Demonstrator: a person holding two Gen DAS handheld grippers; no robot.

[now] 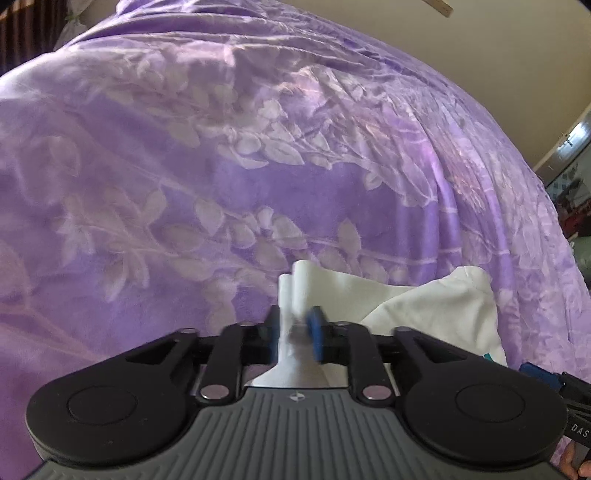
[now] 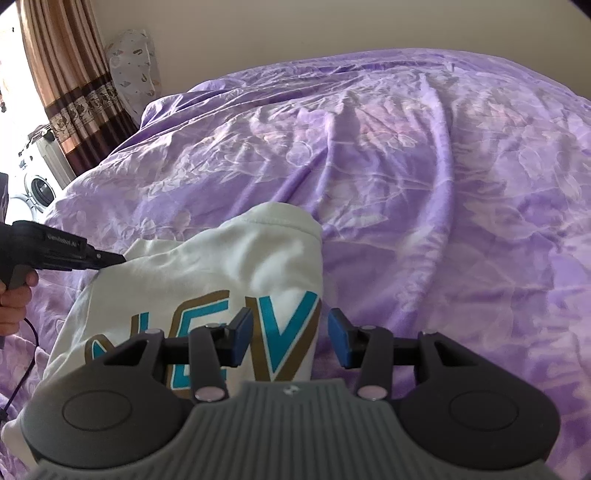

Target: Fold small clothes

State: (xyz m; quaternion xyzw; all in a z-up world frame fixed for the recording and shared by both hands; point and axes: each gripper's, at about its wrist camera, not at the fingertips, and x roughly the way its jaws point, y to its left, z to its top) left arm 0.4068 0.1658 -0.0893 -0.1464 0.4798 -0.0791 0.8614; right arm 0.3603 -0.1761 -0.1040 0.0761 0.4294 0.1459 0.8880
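Observation:
A small white shirt (image 2: 207, 266) with teal and gold letters lies on the purple floral bedspread (image 2: 424, 177). My left gripper (image 1: 295, 334) is shut on a bunched white edge of the shirt (image 1: 436, 306), lifting it off the bed. In the right wrist view the left gripper (image 2: 110, 258) reaches the shirt's left edge from the left. My right gripper (image 2: 290, 341) is open, just above the shirt's right edge by the letters, with nothing between its blue pads.
The bedspread (image 1: 221, 166) is wrinkled and fills both views. A brown curtain (image 2: 70, 74) and a washing machine (image 2: 37, 184) stand at the far left. A beige wall (image 2: 295, 33) runs behind the bed.

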